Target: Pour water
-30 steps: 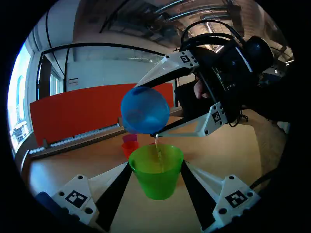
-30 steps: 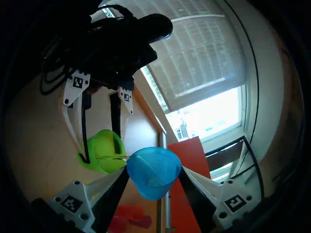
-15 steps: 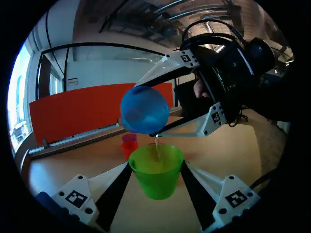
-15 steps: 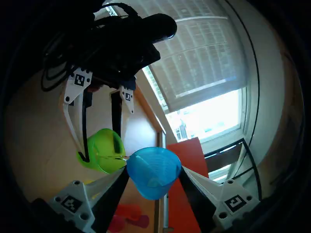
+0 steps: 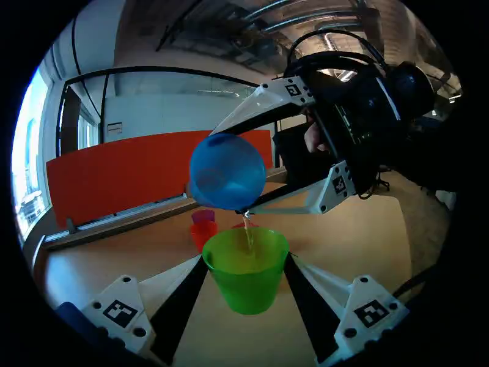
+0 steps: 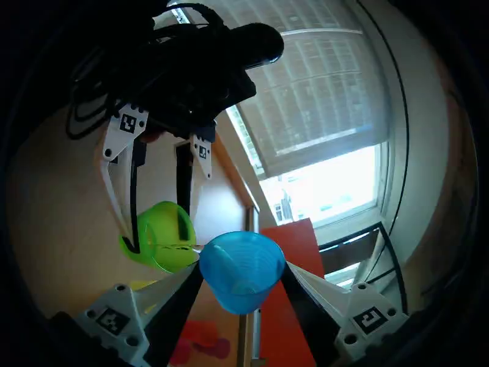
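Over green cup [image 5: 246, 282] gripped by left tool [image 5: 244, 262] — right tool [image 6: 241, 270] grips tilted blue cup [image 5: 227, 172], trickling water [image 5: 247, 235].

- Beyond the tips of the left gripper [image 5: 244, 264], the green cup [image 5: 246, 278] partly hides a red cup [image 5: 203, 233] and a purple cup [image 5: 203, 216].
- The blue cup [image 5: 227, 172] covers the fingertips of the right gripper [image 5: 232, 174]; the hand [image 5: 313, 139] holding it is mostly behind its dark body.
- Right gripper view: those two cups, low between its fingers, are blurred.
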{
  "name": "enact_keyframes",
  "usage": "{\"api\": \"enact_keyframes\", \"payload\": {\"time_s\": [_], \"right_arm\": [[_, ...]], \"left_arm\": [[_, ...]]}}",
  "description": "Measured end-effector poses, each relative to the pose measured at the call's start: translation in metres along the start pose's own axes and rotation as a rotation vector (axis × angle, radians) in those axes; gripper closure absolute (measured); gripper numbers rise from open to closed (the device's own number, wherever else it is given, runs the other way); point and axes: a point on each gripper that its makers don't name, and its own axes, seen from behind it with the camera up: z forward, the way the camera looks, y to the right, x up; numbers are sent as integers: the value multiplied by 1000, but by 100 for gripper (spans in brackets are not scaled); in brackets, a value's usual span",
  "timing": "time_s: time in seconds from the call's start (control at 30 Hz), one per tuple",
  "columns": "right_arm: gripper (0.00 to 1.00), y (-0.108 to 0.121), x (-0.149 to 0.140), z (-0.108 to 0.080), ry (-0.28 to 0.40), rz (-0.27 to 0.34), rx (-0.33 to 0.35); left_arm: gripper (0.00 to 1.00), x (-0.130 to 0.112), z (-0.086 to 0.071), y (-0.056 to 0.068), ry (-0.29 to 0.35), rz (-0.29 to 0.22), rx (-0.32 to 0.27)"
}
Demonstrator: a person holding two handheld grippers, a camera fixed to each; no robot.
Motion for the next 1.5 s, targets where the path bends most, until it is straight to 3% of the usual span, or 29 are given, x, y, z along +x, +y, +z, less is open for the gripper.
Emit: {"api": "enact_keyframes", "payload": {"time_s": [1.5], "right_arm": [[9,-5,9,-2,-14,-99,-10]], "left_arm": [[13,-1,2,0,-3,2,0]]}}
